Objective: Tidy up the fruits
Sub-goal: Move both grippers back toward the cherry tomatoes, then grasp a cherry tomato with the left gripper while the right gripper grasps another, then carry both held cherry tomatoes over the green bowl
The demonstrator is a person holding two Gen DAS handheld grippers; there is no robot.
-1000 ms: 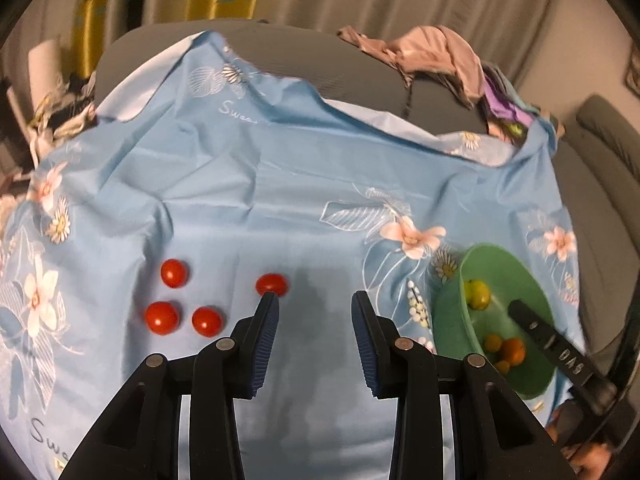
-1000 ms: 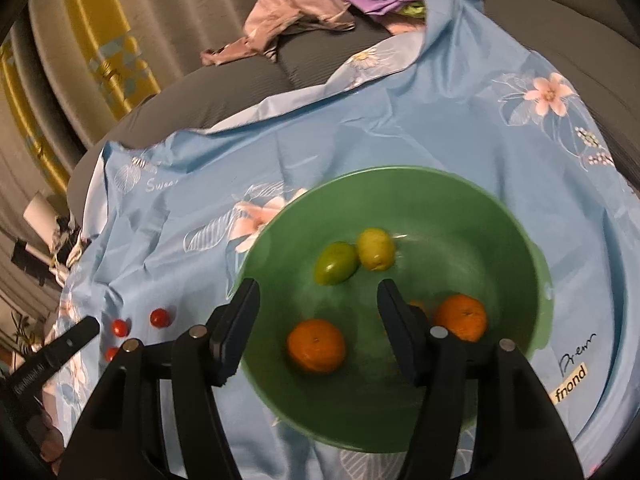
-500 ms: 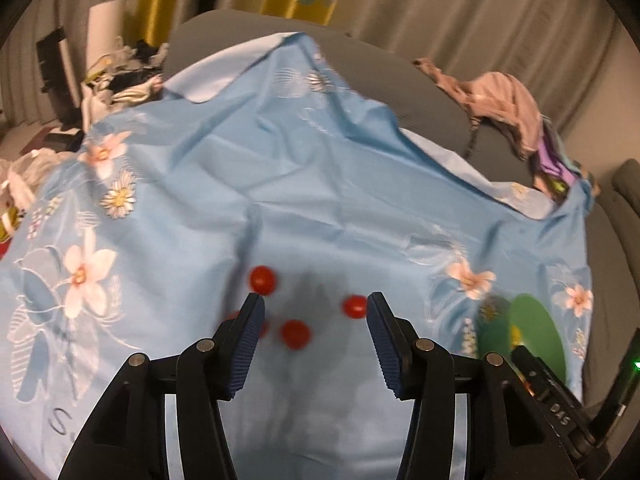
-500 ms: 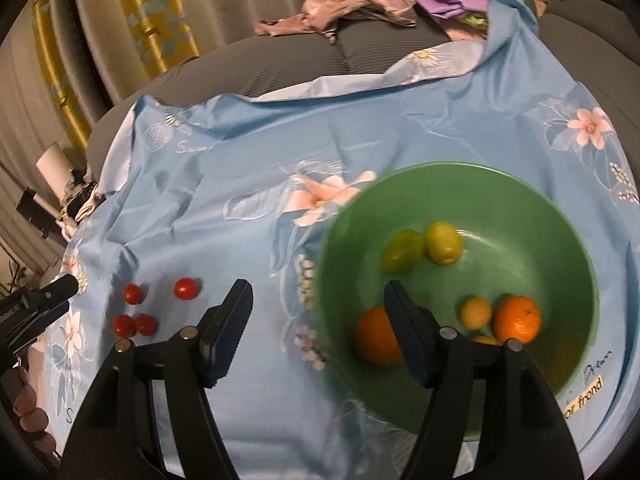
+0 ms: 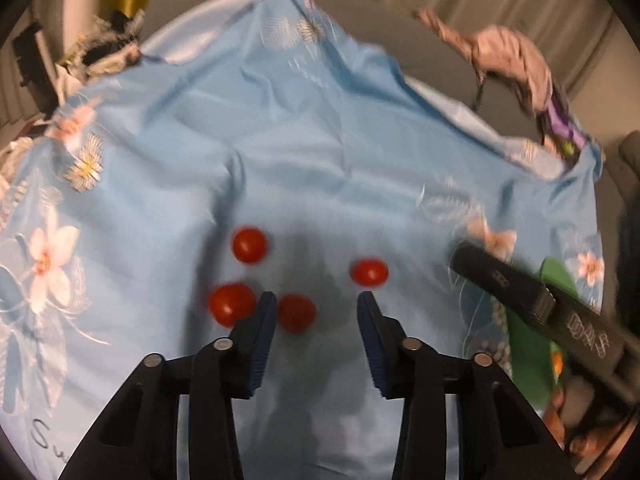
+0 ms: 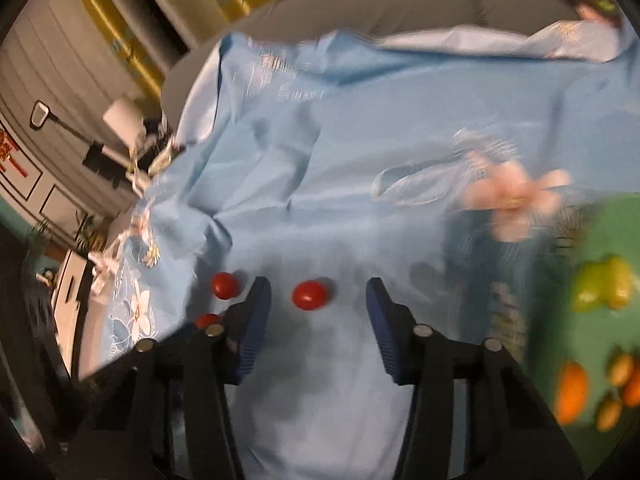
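Nearby, tomato (image 6: 310, 295) between spread right fingers (image 6: 256, 312).

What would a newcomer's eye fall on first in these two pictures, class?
Four red tomatoes lie loose on the blue floral cloth, bright against it, just ahead of the open left gripper. In the right wrist view one tomato sits ahead of the open right gripper, with the green bowl of oranges and green fruit at the right edge.

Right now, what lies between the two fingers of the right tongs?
In the right wrist view, one red cherry tomato lies on the blue cloth between the open right tongs, untouched.
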